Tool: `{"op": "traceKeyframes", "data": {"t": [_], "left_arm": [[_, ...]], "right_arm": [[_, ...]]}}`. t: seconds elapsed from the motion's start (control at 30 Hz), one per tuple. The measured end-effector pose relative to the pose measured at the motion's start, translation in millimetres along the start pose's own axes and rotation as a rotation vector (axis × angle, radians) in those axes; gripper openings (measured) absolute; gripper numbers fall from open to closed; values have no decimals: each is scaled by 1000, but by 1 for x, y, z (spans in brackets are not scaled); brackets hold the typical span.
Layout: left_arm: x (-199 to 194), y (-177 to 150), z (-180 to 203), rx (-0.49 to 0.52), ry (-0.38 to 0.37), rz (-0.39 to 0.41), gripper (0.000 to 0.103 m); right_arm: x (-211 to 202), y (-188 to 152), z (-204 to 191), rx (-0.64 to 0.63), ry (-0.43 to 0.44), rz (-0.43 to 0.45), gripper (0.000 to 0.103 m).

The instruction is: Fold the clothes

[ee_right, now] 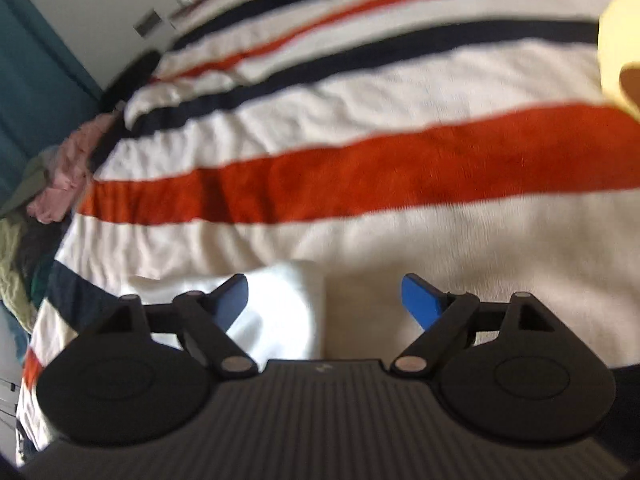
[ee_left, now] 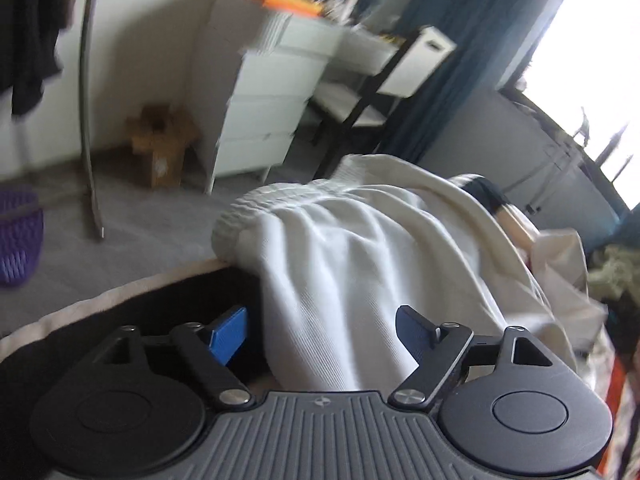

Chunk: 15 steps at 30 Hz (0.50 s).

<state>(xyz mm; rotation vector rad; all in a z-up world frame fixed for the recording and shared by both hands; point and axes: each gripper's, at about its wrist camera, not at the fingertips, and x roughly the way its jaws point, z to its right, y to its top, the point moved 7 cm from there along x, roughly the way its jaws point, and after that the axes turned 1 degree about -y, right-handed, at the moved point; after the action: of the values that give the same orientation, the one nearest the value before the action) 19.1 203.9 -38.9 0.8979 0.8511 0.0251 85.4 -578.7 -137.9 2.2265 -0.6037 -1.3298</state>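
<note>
A white knit garment (ee_left: 352,264) with a ribbed hem (ee_left: 256,216) lies bunched over the bed's edge in the left wrist view. It runs down between the blue pads (ee_left: 230,332) of my left gripper (ee_left: 322,332), which is open with the cloth lying loose in the gap. In the right wrist view my right gripper (ee_right: 326,300) is open too, just above the striped blanket (ee_right: 360,176). A fold of white cloth (ee_right: 276,316) sits under its left finger. Both views are motion-blurred.
A white drawer unit (ee_left: 260,112), a cardboard box (ee_left: 160,140), a curved metal pole (ee_left: 86,100) and a purple basket (ee_left: 18,236) stand on the grey floor. Loose clothes lie piled at the bed's side (ee_right: 60,176). A yellow object (ee_right: 620,40) sits at the right edge.
</note>
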Motion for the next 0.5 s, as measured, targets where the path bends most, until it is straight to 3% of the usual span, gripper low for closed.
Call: {"op": "traceKeyframes", "data": {"t": [0.1, 0.2, 0.3, 0.37, 0.5], "left_arm": [[-25, -13, 26, 124, -47, 112, 93], [-46, -24, 55, 256, -93, 211, 100], [-48, -35, 80, 354, -120, 248, 100], [-45, -42, 91, 395, -135, 246, 100], [-39, -55, 110, 454, -161, 238, 101]], "right_arm": [[-40, -2, -39, -181, 142, 133, 85], [-72, -14, -62, -272, 311, 164, 85], [-101, -29, -81, -349, 468, 174, 85], [-112, -41, -92, -406, 521, 169, 85], [-122, -69, -108, -496, 534, 149, 86]]}}
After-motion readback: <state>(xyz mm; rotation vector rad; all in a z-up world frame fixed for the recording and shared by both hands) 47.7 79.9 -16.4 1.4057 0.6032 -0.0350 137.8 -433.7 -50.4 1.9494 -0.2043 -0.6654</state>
